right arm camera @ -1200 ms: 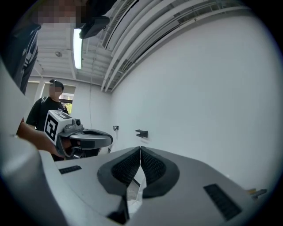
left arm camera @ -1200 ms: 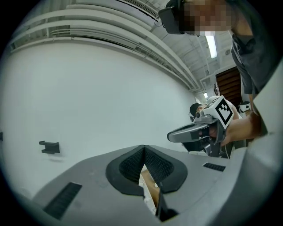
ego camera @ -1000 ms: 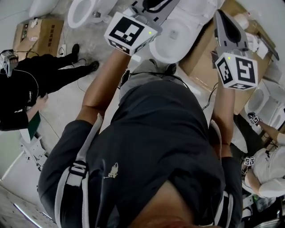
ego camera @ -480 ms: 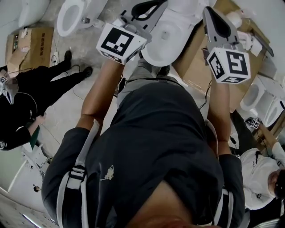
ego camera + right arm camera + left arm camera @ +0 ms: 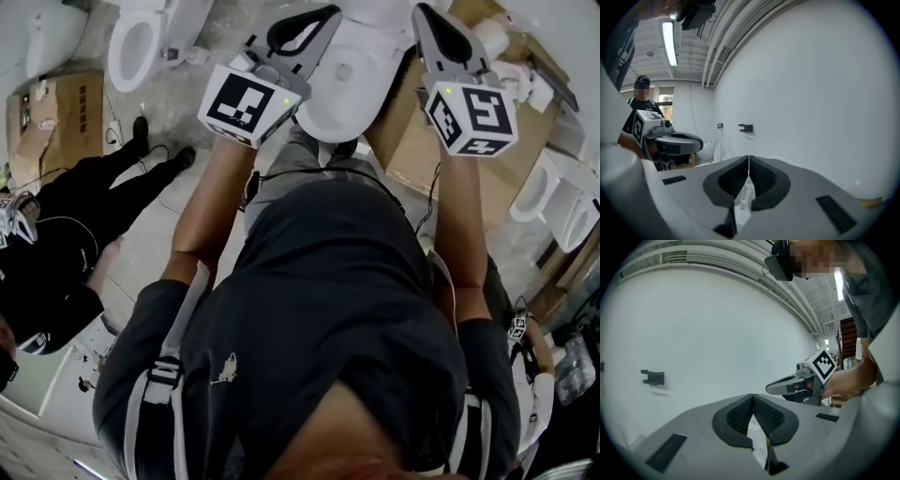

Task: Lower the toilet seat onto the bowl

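Hovering at twelve o'clock, the left hand-held gripper [image 5: 326, 13] and right hand-held gripper [image 5: 422, 11] are both closed and empty, flanking the toilet [image 5: 349, 89]; its seat [image 5: 323, 117] possibly lies down already.

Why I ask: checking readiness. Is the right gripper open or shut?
Shut: the right gripper has its jaws touching at the tips, with nothing gripped between them.

left gripper [image 5: 752, 397] jaws closed tip to tip. right gripper [image 5: 748, 157] same. both held out ahead, side by side.
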A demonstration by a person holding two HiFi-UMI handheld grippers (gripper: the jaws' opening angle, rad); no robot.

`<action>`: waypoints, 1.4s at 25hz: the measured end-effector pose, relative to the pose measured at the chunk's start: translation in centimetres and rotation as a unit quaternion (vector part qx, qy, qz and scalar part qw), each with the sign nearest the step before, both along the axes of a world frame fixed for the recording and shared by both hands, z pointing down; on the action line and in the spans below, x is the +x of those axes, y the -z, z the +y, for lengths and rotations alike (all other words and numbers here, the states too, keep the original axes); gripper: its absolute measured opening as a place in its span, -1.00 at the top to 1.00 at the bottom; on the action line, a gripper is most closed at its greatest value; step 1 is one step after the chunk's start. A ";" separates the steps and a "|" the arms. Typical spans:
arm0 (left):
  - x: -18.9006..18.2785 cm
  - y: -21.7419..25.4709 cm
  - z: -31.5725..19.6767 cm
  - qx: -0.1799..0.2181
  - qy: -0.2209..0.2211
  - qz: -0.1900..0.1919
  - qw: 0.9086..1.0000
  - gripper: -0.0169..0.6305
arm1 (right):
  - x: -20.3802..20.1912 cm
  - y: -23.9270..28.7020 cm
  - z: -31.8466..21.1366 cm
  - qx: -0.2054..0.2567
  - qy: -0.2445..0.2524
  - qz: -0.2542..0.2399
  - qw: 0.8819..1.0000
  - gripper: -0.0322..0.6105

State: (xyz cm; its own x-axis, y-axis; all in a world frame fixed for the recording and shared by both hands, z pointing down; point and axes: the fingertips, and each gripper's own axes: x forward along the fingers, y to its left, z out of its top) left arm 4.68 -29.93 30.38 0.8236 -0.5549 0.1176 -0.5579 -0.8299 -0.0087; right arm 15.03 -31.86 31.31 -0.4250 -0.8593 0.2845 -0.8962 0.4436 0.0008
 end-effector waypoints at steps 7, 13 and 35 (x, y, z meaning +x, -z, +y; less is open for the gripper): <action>0.4 -1.1 -1.1 -0.013 -0.018 0.002 1.000 0.93 | 0.8 -2.9 -3.2 -0.016 -0.010 0.011 1.000 0.88; 0.3 -2.3 -2.2 -0.029 -0.026 0.002 0.999 0.93 | 1.5 -6.7 -6.6 -0.040 -0.011 0.036 0.998 0.88; -3.2 -7.1 -4.7 -0.086 -0.038 -0.002 0.996 0.70 | 2.5 -20.0 -16.3 -0.120 0.014 0.233 0.965 0.40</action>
State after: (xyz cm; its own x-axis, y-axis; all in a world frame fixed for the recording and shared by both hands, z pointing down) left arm 1.53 -34.66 37.50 0.8613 -0.4631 0.2091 -0.4945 -0.8586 0.1351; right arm 17.53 -48.18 51.26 -0.2246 -0.7351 0.6397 -0.8117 0.5044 0.2946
